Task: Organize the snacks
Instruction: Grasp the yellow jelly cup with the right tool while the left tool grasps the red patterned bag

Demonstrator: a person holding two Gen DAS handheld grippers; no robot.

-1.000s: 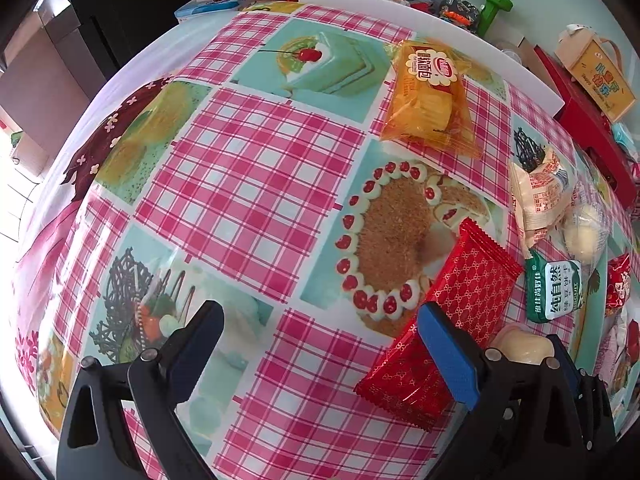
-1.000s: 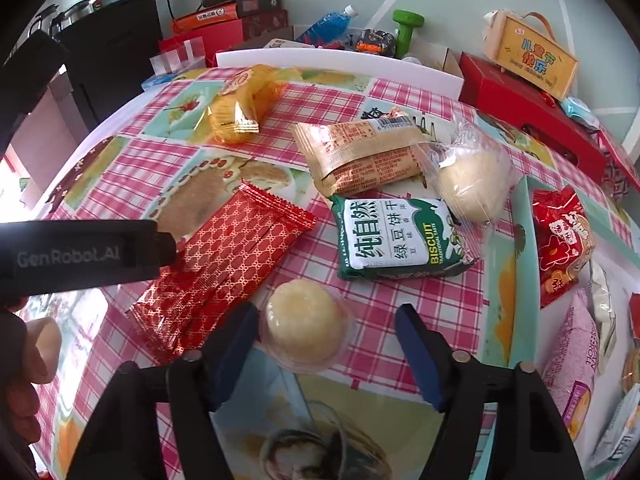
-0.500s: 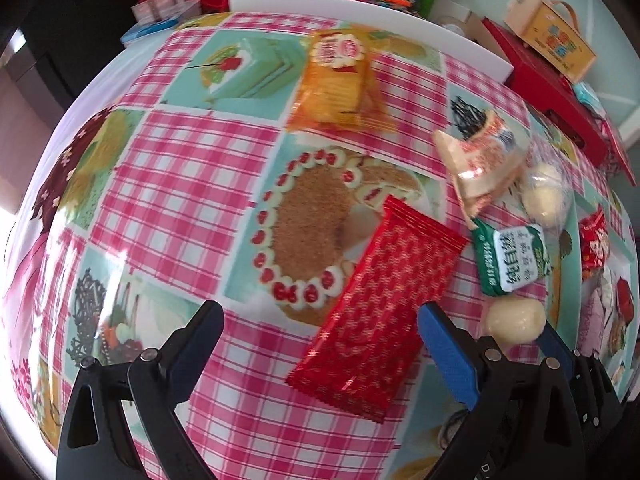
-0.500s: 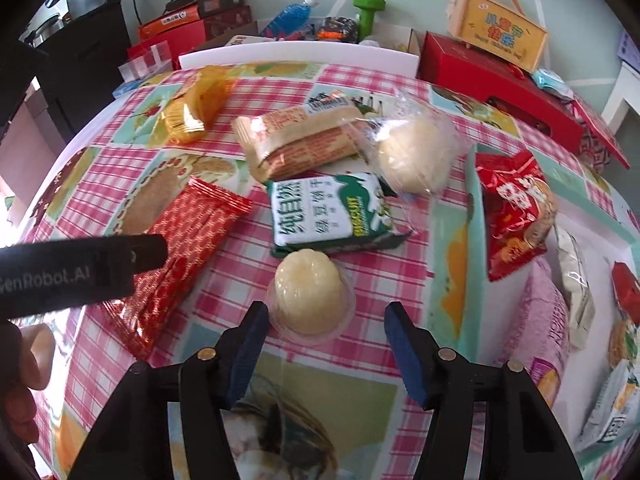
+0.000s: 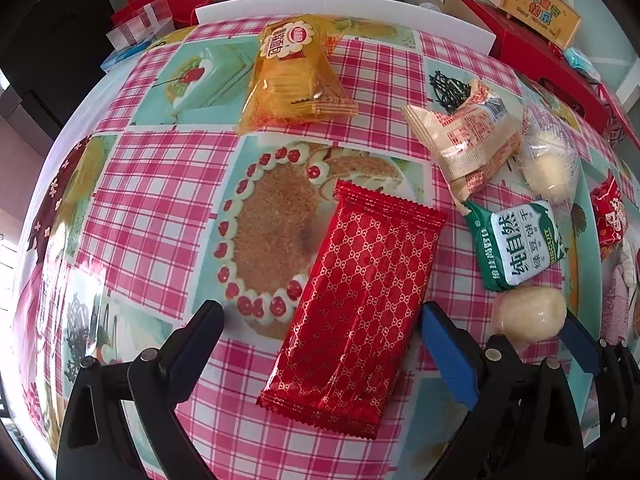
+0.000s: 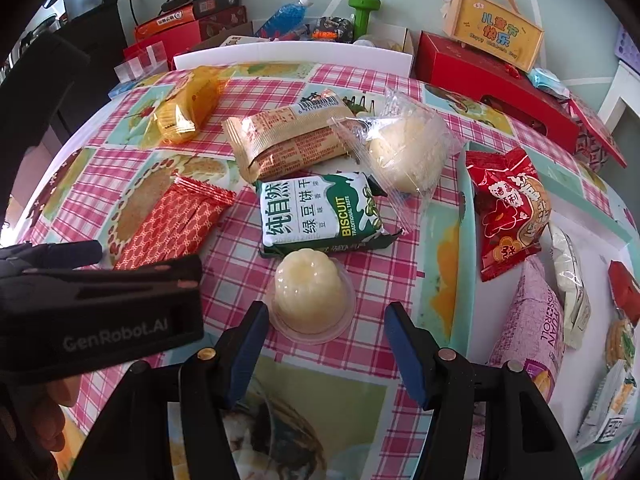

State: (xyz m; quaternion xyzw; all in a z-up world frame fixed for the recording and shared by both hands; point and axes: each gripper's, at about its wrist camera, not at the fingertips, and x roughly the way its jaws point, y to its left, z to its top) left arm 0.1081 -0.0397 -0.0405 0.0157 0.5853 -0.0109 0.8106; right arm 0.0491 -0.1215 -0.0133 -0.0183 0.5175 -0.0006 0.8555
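A red patterned snack pack (image 5: 356,288) lies flat on the checked tablecloth, between the open fingers of my left gripper (image 5: 320,328), apart from both. It also shows in the right wrist view (image 6: 172,220). A pale jelly cup (image 6: 312,300) stands just ahead of my open right gripper (image 6: 324,332), untouched; it shows in the left wrist view (image 5: 528,312) too. A green biscuit pack (image 6: 320,212), a tan wafer pack (image 6: 288,140), a clear-wrapped bun (image 6: 404,152) and a yellow cracker pack (image 5: 292,76) lie farther back.
A white tray (image 6: 466,216) at the right holds a red snack bag (image 6: 508,208), a pink roll pack (image 6: 532,328) and several more packets. Red gift boxes (image 6: 492,76), a yellow carton (image 6: 496,32), a bottle and a green dumbbell stand behind the table.
My left gripper has swung right and forward, so the red pack now sits between its fingers. My right gripper has closed in on the jelly cup. Both stay open.
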